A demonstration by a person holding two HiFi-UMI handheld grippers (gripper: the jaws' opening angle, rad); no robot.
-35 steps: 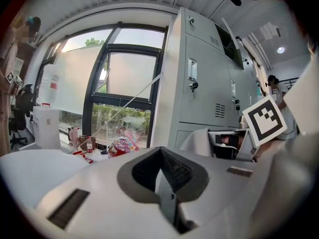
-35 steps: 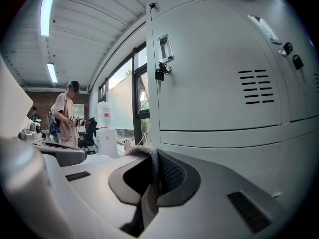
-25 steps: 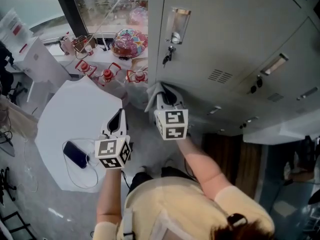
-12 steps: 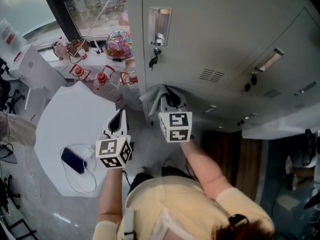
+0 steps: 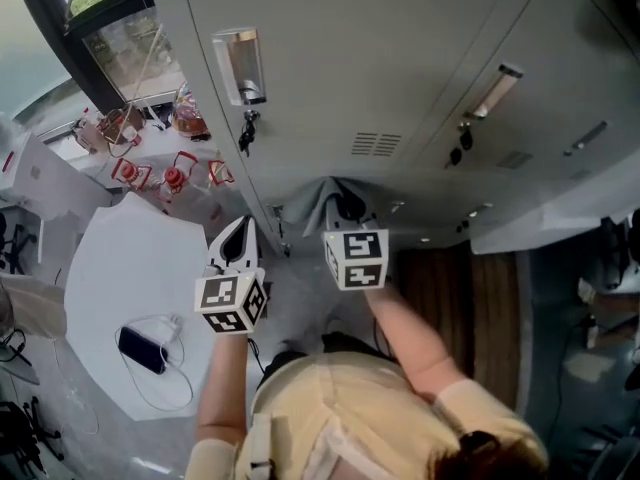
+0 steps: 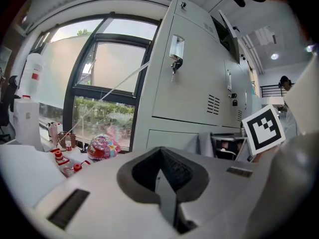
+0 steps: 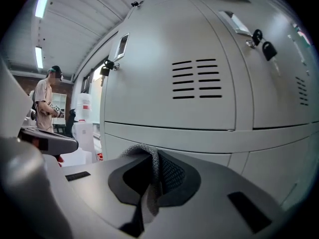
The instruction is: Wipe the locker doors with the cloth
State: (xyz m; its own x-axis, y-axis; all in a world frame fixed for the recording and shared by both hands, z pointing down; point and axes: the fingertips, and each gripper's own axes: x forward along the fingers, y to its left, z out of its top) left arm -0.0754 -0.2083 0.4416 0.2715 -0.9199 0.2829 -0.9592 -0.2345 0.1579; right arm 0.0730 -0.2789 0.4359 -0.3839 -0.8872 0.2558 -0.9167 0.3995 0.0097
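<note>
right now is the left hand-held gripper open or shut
Shut. In its own view the left hand-held gripper has its jaws pressed together with nothing between them.

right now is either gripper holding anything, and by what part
The right gripper pinches a fold of the grey cloth; the left gripper is shut and empty.

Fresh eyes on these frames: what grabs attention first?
The grey lockers fill the upper head view, with keys hanging from the locks. The right gripper is shut on a grey cloth, low and close to a locker door. The left gripper is shut on nothing, by a white table with a phone on it.
</note>
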